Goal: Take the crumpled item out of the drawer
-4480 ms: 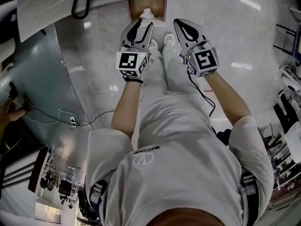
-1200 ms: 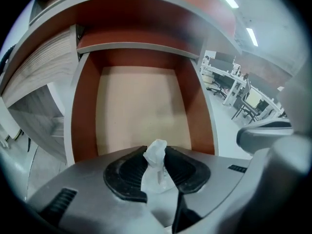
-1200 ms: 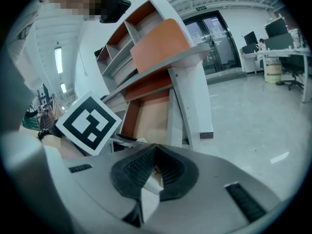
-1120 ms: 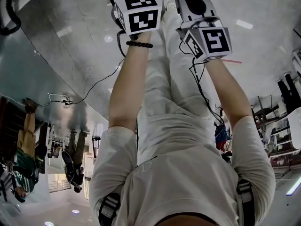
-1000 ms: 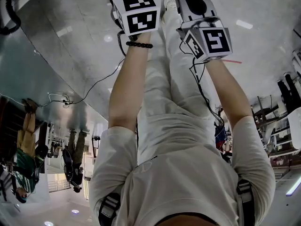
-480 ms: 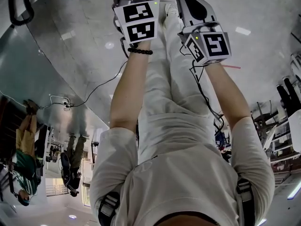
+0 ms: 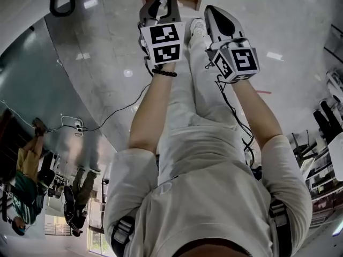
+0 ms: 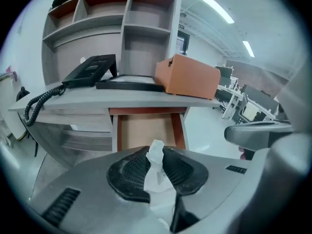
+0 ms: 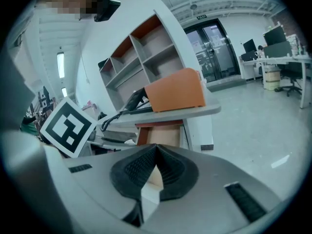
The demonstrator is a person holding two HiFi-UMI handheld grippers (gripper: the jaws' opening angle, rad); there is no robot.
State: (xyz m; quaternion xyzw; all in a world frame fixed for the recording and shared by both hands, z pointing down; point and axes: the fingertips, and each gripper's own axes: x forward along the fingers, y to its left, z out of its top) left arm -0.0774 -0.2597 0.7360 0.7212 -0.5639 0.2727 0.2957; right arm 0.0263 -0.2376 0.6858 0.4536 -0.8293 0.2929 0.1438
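- The desk (image 8: pixel 92 103) fills the far side of the left gripper view, shelf unit (image 8: pixel 124 28) on top, and the drawer (image 8: pixel 148 130) hangs open right under the desktop.
- That drawer is pulled out towards you, and the bare wooden bottom is all you see inside it.
- Above the drawer and a little to its right, an orange box (image 8: pixel 187 77) sits on the desktop.
- Above the drawer and to its left sits a black telephone (image 8: pixel 90 67), its coiled cord drooping over the desk edge.
- Your left gripper (image 8: pixel 155 165) hangs on your side of the drawer and lined up with it, jaws nearly together and pinching the crumpled white paper (image 8: pixel 156 150).
- Your right gripper (image 9: pixel 157 146) is beside it, also on your side of the drawer, pads closed tip to tip with nothing between them.
- The crumpled paper is out of the drawer: it is squeezed between the left pads, with a tuft poking up past the tips, and in the head view it shows white just short of the drawer's front edge.
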